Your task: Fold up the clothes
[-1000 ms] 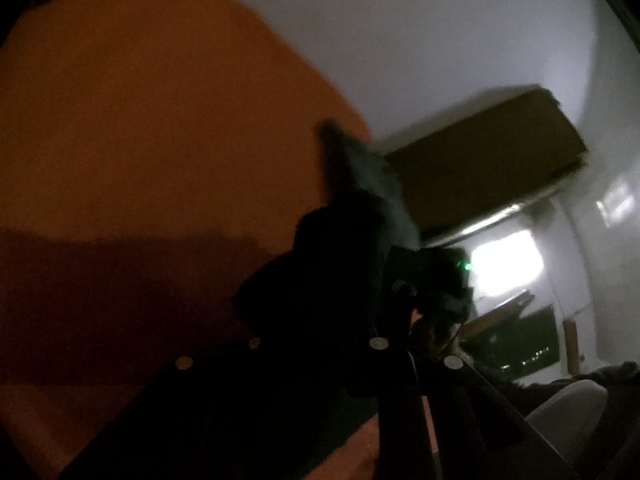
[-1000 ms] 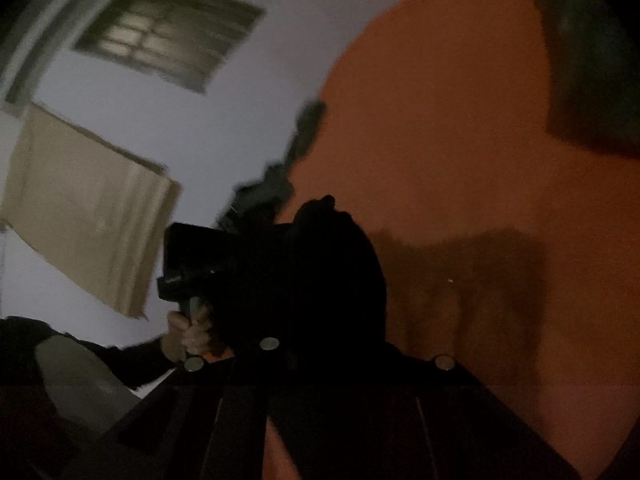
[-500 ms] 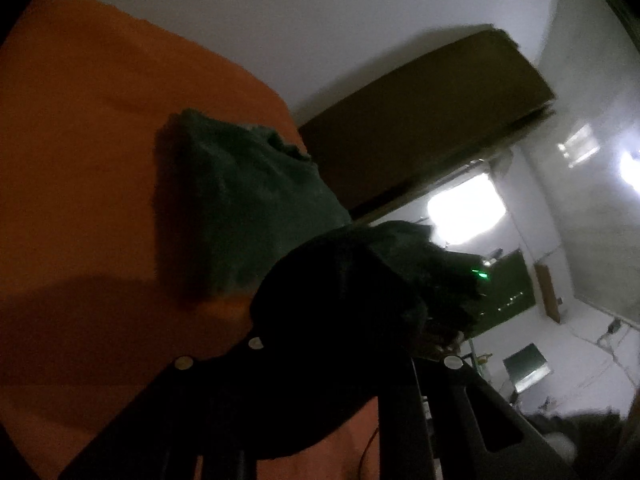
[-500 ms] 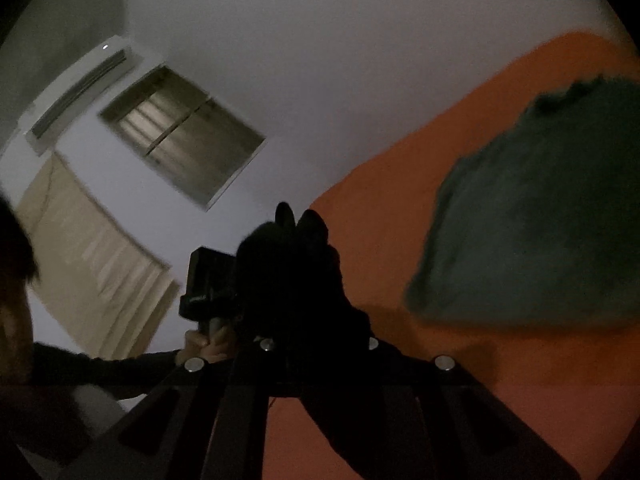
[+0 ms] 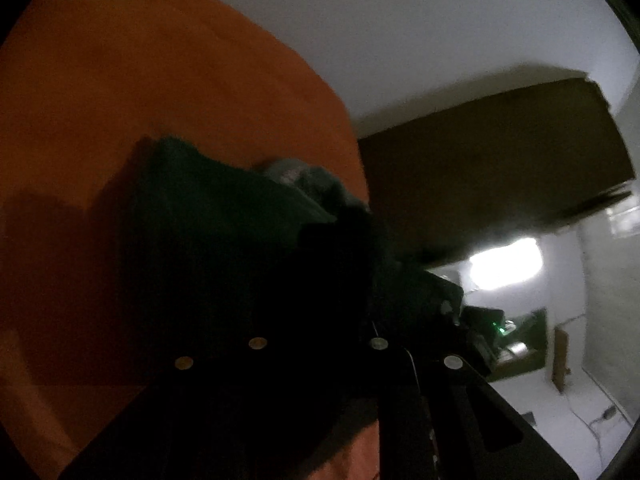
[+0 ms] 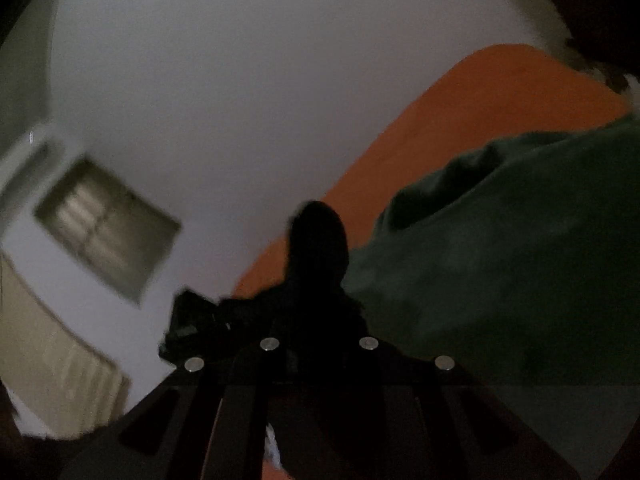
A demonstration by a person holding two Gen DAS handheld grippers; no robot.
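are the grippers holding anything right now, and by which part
Both seem to be carrying one dark garment over the orange sheet, the left gripper and right gripper each pinching dark cloth; which edge or corner cannot be told.

My dark green garment [image 5: 224, 216] lies bunched on the orange surface [image 5: 120, 100]. It's rumpled, with one edge raised into folds [image 6: 520, 240].

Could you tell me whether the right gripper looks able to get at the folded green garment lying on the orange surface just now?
Probably not: the right gripper looks shut on dark cloth, though the green garment lies close beside it, unobstructed.
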